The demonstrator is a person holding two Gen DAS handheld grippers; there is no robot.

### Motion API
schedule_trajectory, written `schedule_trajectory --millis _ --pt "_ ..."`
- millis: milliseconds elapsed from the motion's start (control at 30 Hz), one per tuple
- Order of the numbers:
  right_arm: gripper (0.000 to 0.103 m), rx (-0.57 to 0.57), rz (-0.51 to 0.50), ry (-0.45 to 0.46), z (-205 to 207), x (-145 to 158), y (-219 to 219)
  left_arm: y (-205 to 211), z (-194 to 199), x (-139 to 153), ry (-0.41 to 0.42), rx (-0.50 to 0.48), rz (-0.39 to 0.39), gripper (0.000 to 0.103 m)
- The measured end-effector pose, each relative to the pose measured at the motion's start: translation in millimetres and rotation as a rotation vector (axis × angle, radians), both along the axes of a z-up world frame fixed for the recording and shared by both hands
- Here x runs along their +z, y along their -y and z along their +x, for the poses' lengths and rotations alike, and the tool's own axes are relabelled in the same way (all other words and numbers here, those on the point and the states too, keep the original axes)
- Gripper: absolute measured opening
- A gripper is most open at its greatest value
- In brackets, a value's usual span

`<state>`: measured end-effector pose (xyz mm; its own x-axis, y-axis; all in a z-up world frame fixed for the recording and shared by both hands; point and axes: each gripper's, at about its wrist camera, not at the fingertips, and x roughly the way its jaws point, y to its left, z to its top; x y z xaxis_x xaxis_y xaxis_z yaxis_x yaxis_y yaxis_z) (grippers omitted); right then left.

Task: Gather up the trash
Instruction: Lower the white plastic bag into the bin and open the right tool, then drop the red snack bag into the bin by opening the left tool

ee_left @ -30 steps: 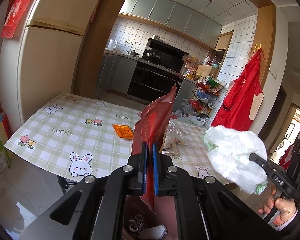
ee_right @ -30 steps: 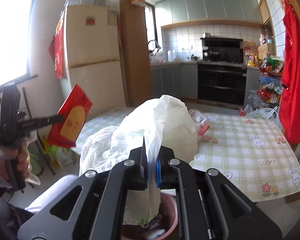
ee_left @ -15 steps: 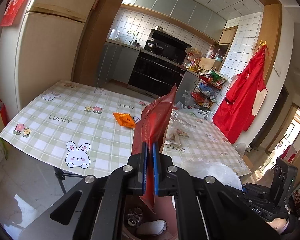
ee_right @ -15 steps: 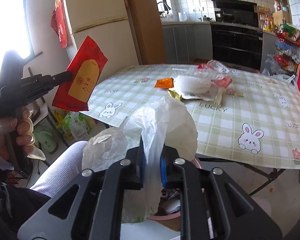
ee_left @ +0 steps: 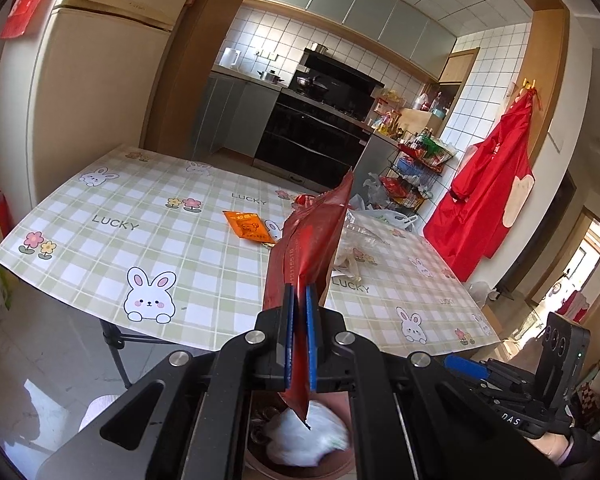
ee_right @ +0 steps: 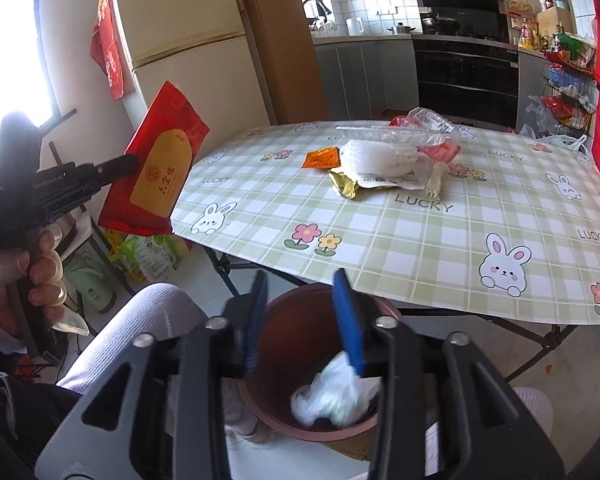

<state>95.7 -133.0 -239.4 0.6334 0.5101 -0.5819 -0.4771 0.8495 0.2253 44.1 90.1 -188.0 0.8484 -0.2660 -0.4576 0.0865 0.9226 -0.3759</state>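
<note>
- A crumpled white plastic bag [ee_right: 336,394] is seen in the brown bin [ee_right: 300,320], released by the opening right gripper [ee_right: 302,316].
- A red snack wrapper [ee_left: 308,236] is clenched in the left gripper [ee_left: 299,340]; table litter [ee_right: 384,160] is left uncollected.

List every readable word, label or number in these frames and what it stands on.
"LUCKY": printed repeatedly on the checked tablecloth.
"GenRobot.AI": on the left gripper body.
"DAS": on the right gripper body, seen from the left wrist.
Red wrapper: gold-label characters and side digits too blurred.
Orange sachet: unreadable.

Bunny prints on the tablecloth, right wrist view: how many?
3: one near the left edge, one at the near right edge, one far right. The trash pile may hide more.
</note>
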Motion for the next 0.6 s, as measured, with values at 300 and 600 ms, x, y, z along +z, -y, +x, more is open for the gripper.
schedule_trajectory --millis 300,600 --pt "0.097 -0.221 0.066 0.151 -9 29 29 18 -1 -3 -0.015 -0.073 0.007 0.007" --pt "0.097 -0.325 0.049 0.186 -6 31 43 53 6 -22 -0.087 -0.215 0.049 0.008"
